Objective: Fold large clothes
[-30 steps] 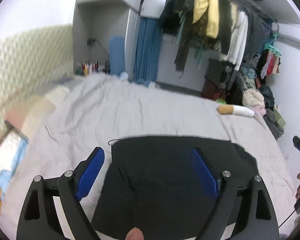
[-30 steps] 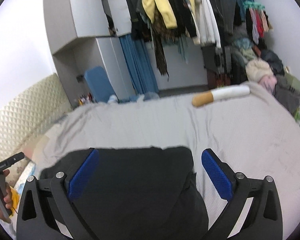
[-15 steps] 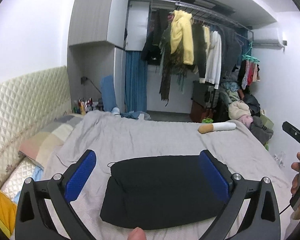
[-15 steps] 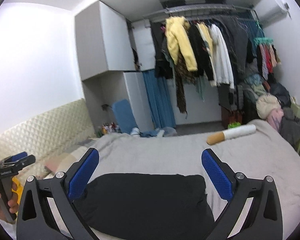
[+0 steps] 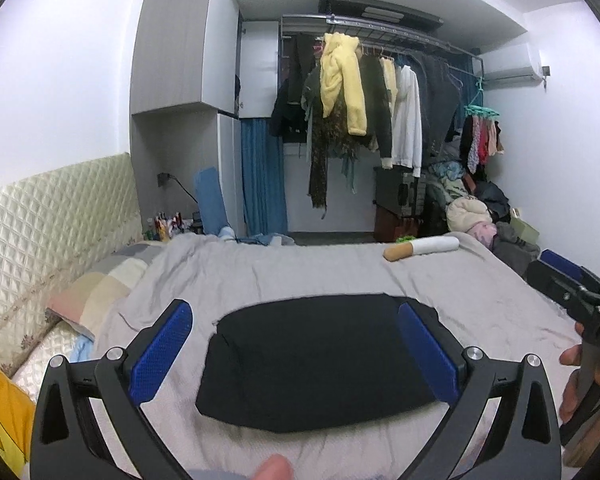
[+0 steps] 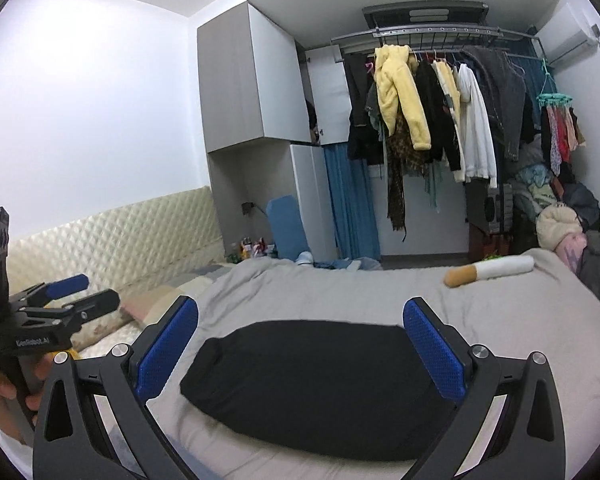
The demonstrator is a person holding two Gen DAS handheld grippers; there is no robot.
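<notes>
Both the left gripper (image 5: 294,354) and right gripper (image 6: 300,350) are hanging wide open, holding nothing. The folded black cloth garment (image 6: 312,384) is lying on the soft grey bed sheet (image 6: 340,292); a clumsy bump could be undoing its folds.

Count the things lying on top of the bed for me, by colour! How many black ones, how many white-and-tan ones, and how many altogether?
Black: 1, the folded black garment on the grey bedspread.
White and tan: 1, the cigarette-shaped pillow near the far edge.
Total: 2.
</notes>
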